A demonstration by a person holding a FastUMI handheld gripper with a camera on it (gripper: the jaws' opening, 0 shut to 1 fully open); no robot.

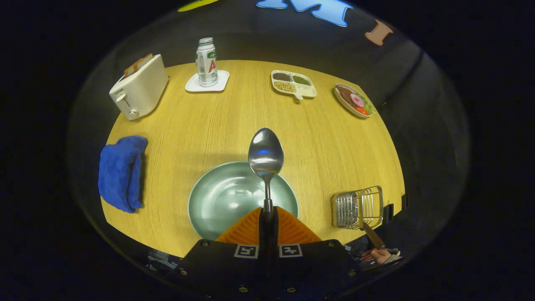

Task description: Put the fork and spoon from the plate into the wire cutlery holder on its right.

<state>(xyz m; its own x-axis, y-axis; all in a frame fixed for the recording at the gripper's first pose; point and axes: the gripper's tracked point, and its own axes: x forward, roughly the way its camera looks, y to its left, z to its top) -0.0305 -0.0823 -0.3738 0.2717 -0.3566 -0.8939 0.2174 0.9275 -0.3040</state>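
Observation:
My gripper (267,214) is shut on the handle of a metal spoon (266,156). The spoon sticks straight out ahead of the fingers, bowl end forward, held in the air above a round metal plate (217,196) that lies on the wooden table just beyond the fingers. To the right of the plate stands the wire cutlery holder (358,207), near the table's front right corner. A fork (368,232) stands in it, its handle slanting out toward the table edge.
A folded blue cloth (121,172) lies left of the plate. At the back stand a white toaster (140,87), a bottle (206,62) on a white coaster, a divided dish of grains (292,83) and a plate of food (353,100). A hand (378,255) shows below the holder.

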